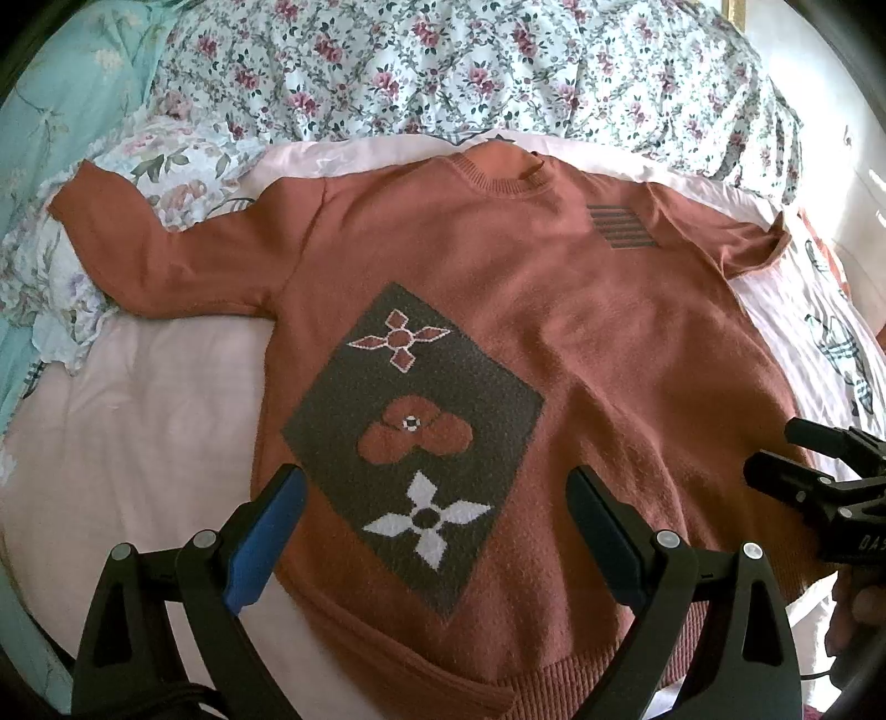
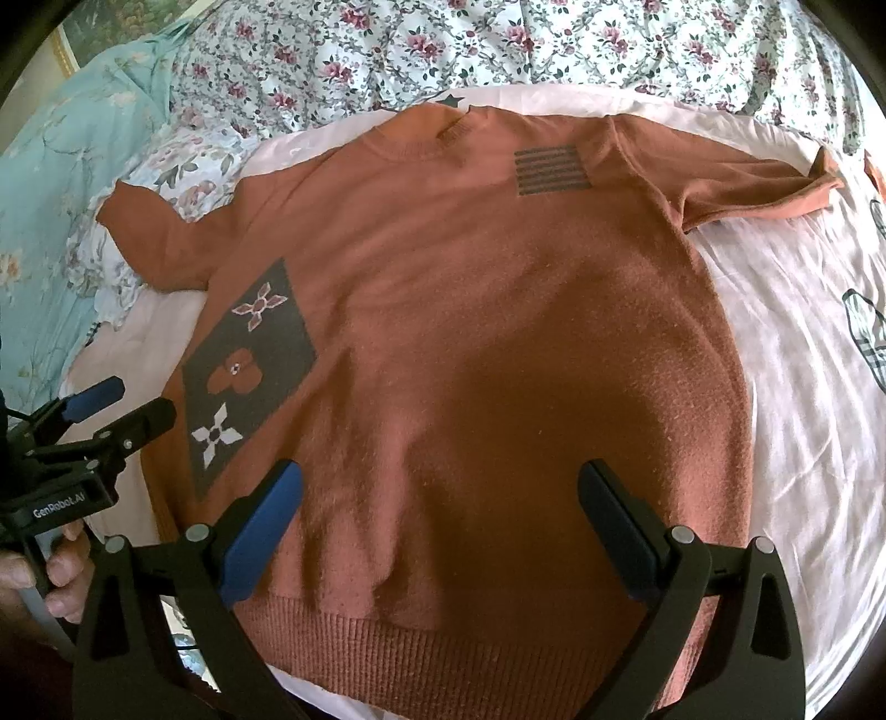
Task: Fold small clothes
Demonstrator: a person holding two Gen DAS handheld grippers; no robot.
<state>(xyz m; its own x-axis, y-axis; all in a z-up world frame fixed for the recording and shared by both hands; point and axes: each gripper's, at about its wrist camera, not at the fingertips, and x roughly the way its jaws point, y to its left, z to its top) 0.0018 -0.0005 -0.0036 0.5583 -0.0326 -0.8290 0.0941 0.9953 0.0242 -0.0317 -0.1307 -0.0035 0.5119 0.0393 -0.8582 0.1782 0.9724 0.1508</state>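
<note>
A bed covered by a pale pink sheet point(image 2: 775, 332). A rust-orange sweater point(image 2: 498, 332) lies flat on it, front up, sleeves spread. A floral quilt point(image 2: 498, 44) is bunched beyond the collar, a turquoise pillow point(image 2: 66, 166) at left.

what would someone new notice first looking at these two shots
A rust-orange sweater lies spread flat, front up, on a pale pink sheet, filling both views. On its front sits a dark patch with three flower shapes. Both the left gripper and the right gripper hover open over its hem.
</note>
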